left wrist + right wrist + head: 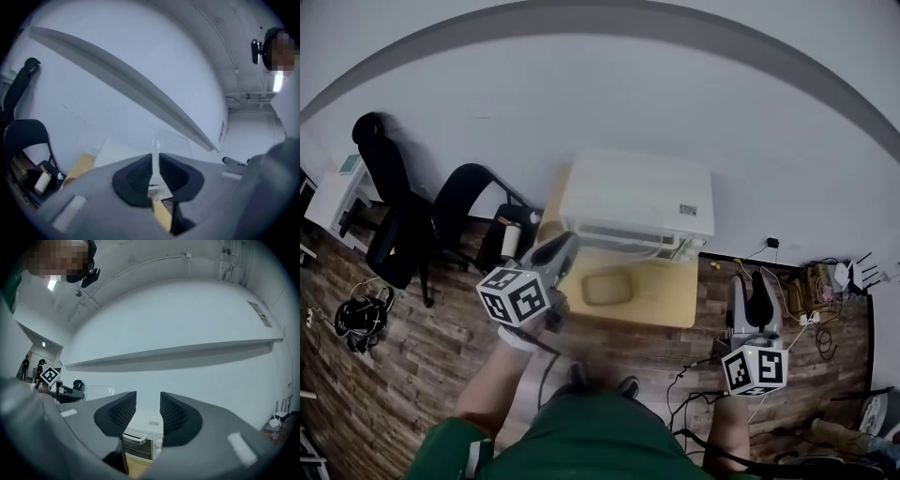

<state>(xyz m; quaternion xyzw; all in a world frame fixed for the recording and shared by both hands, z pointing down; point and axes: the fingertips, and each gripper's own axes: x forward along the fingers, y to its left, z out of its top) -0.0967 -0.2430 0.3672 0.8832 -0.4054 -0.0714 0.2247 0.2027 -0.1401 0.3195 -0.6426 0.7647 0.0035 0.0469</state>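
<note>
Green clothing (581, 441) of the person carrying my rig fills 6 o'clock of the head view, closest to the lens. Beyond it, wood floor (422, 356) spreads from 9 round to 3 o'clock. At centre a pale desk (666, 302) stands against the wall, with a white toaster oven (642, 192) on its far half at 12 o'clock. An office chair (389, 187) and a folding chair (464, 202) stand at 9 to 10 o'clock, well apart from the work.

Noted on my left tool (154, 171): pads pressed together on the thin rim of a clear plastic piece (172, 143). Lid or shallow tub, I can't tell which. It hangs in the air by the desk's 9 o'clock edge, touching only the pads. My right tool (148, 411) has its jaws apart with nothing between them. It sits low at 4 o'clock, off the desk, aimed at the oven.

Progress, my reading: the clear piece is picked up and not yet set down anywhere. A shallow tan tray (607, 286) lies on the desk's near half, just beside the left tool's tip.

Orientation: the gripped rim runs edge-on between the pads. From the right gripper view the piece looks wider than tall, its long axis roughly level, leading away from the tool tip.
</note>
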